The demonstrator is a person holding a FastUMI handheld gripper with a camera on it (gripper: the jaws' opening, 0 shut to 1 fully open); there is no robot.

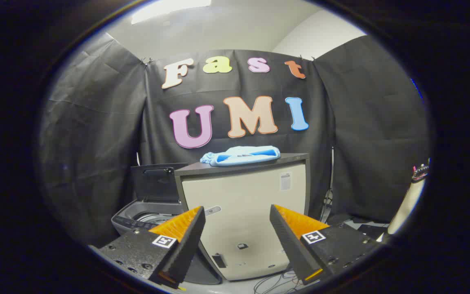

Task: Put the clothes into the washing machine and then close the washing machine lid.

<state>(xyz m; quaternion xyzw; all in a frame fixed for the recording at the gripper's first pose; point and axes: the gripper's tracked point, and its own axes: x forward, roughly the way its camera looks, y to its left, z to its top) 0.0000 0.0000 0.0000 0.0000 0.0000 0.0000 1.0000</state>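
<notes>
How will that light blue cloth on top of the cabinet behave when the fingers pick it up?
The light blue cloth lies crumpled in soft folds on the cabinet, so it will probably sag and trail rather than hold shape. It looks thin, so likely light. A pinch on one fold may lift only part at first. The gripper is open, its fingers well short of it.

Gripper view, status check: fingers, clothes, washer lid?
Gripper open, holding nothing. Blue clothes lie atop the cabinet, beyond the fingers. Washing machine beside the cabinet, lid up. Nothing between fingers and clothes.
</notes>
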